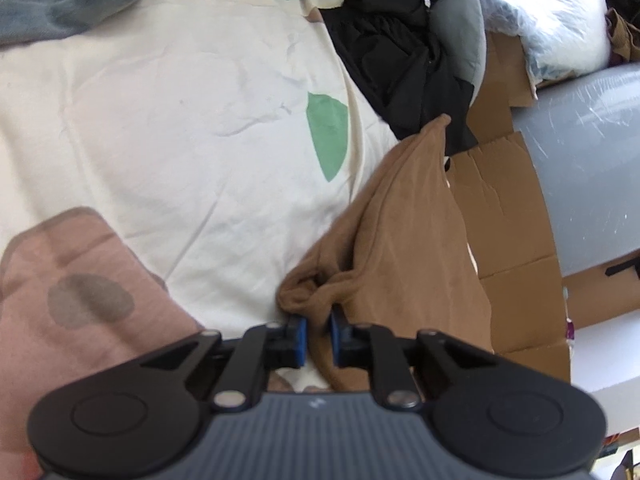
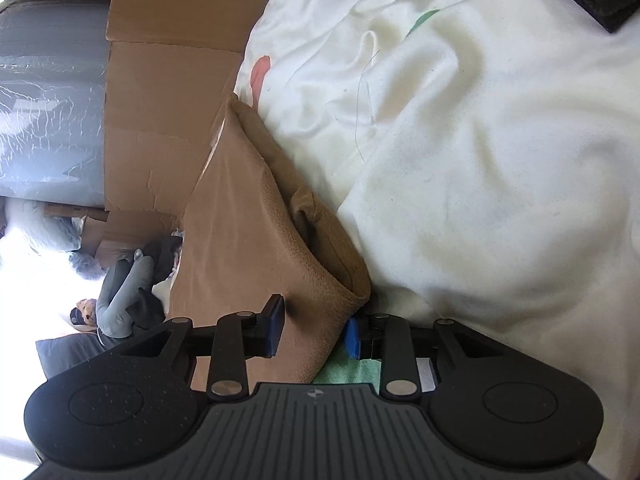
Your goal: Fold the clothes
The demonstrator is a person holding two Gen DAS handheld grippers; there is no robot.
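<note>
Black left claw (image 1: 319, 334), blue pads clenched on a bunched edge of the soft tan fleece garment (image 1: 400, 240), fills the foreground of the left wrist view. That garment lies at the edge of a bed with a cream leaf-print duvet (image 1: 180, 120), beside flattened brown cardboard (image 1: 512, 240).

From the right wrist, the right claw (image 2: 316, 330) straddles another rolled edge of the tan garment (image 2: 248, 240), pads half-closed; whether they press is unclear. To fold well, firm both grips, then lift evenly.
</note>
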